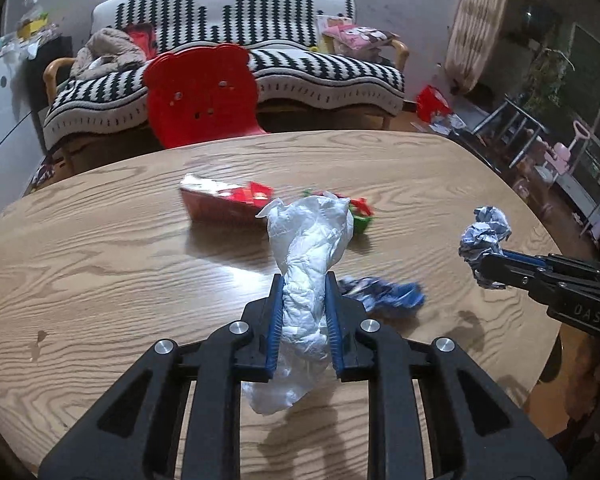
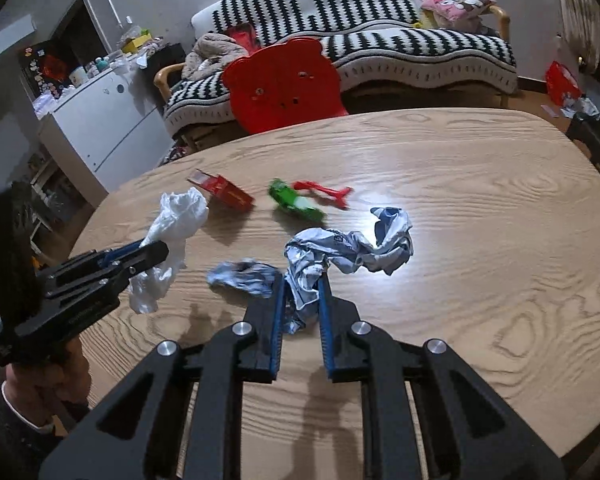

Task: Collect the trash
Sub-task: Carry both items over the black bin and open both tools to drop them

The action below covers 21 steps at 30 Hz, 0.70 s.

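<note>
My left gripper (image 1: 303, 280) is shut on a crumpled white tissue (image 1: 312, 248), lifted above the wooden table (image 1: 100, 240). From the right wrist view the same left gripper (image 2: 156, 252) and white tissue (image 2: 176, 220) show at the left. My right gripper (image 2: 303, 280) is shut on a crumpled blue-and-white wrapper (image 2: 352, 248), held off the table; in the left wrist view that right gripper (image 1: 486, 264) holds the wrapper (image 1: 486, 232) at the right. On the table lie a second blue crumpled wrapper (image 2: 244, 276), a red box (image 2: 224, 192), a green wrapper (image 2: 294, 202) and a red wrapper (image 2: 324, 191).
A red plastic chair (image 1: 200, 92) stands at the table's far edge, with a black-and-white striped sofa (image 1: 300, 68) behind it. A white cabinet (image 2: 100, 120) stands at the left. A person's hand (image 2: 40, 384) holds the left gripper. Clutter lies on the floor at the right.
</note>
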Available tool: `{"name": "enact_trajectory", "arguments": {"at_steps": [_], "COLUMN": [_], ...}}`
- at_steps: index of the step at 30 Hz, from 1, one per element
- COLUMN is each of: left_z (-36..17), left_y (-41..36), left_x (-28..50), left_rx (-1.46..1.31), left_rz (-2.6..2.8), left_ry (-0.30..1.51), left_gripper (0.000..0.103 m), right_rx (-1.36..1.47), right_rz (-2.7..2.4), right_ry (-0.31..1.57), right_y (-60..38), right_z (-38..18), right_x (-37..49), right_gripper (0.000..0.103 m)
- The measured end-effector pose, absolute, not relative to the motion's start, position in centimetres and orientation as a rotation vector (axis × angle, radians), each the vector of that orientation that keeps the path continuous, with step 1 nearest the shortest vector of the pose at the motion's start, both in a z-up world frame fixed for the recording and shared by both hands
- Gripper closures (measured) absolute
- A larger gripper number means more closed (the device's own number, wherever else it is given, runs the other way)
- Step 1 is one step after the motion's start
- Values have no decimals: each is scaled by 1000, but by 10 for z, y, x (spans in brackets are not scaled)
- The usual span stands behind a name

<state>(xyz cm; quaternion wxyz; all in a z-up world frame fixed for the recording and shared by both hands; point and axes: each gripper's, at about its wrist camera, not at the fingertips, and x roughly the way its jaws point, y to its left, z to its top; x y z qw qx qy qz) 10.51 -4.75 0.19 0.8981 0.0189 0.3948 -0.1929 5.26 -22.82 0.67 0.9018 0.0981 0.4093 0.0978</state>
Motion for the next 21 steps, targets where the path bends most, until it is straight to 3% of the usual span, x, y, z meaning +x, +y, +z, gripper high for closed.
{"name": "enact_trajectory", "arguments": {"at_steps": [8,21], "left_z": [13,-4], "left_y": [-124,-341], "left_x": [79,-10], "left_rx": [64,180], "left_rz": [-495,-872], "left_ry": [782,765], "left_gripper": [84,84], "right_rx": [189,290], "right_rz": [40,-298], "right_ry": [801,737], "right_y": [-318,-503], "right_z": [19,8], "right_x": [4,-128], "right_gripper": [87,87]}}
